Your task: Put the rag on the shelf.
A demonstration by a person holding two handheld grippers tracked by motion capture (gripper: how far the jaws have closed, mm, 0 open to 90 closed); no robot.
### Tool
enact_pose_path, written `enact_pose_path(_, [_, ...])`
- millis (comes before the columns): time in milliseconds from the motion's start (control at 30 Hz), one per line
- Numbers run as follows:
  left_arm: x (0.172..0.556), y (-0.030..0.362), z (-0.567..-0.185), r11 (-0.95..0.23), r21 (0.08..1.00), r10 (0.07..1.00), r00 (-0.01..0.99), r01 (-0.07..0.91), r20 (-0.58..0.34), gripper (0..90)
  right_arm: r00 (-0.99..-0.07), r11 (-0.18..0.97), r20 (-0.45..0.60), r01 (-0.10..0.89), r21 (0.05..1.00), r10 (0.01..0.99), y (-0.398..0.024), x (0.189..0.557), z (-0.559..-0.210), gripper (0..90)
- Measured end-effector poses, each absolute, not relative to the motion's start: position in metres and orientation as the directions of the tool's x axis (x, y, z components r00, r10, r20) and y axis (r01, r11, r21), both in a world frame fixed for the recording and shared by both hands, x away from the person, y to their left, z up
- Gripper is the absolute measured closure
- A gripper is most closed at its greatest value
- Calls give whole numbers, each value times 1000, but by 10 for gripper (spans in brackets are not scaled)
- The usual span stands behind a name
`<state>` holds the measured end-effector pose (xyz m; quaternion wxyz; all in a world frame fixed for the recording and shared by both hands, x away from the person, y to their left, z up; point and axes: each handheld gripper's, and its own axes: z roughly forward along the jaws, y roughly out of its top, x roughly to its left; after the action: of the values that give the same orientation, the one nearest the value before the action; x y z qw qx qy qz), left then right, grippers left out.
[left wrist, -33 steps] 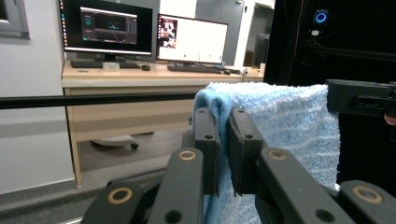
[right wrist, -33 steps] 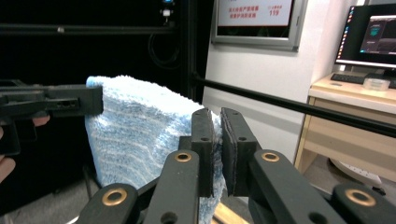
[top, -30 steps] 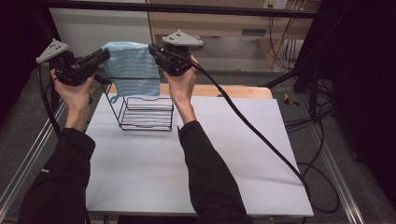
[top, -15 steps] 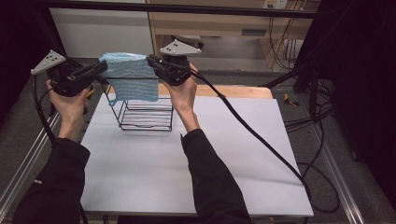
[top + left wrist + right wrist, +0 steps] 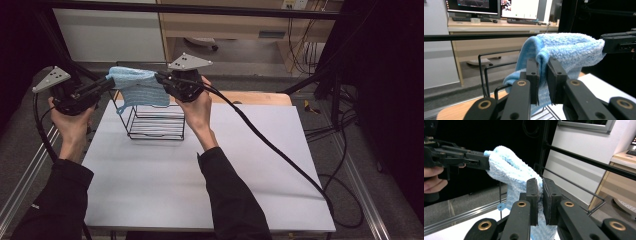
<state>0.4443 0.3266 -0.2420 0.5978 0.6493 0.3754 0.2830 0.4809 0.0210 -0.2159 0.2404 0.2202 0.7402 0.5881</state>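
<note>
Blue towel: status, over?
Left hand-held gripper and right hand-held gripper each pinch a top corner of the blue towel. Towel hangs spread over the wire rack. Nothing in the way.

A wooden desk (image 5: 499,25) bears monitors (image 5: 519,8) and a keyboard (image 5: 465,19).

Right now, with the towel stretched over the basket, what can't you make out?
- Blue towel: lower edge cut off by the jaws in the left gripper view.
- Wire basket: far rim behind the towel in the high view.
- Right gripper: fingertips buried in towel folds there.
</note>
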Motion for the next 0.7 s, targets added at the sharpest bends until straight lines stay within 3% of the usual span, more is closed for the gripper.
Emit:
enact_pose_path(333, [425, 332, -214, 32, 989, 831, 546, 142, -105, 746, -803, 250, -111, 49, 967, 586, 21, 473, -223, 848])
enact_pose_path(700, [442, 307, -199, -51, 968, 832, 546, 247, -96, 860, -813, 276, -122, 49, 960, 569, 20, 467, -231, 846])
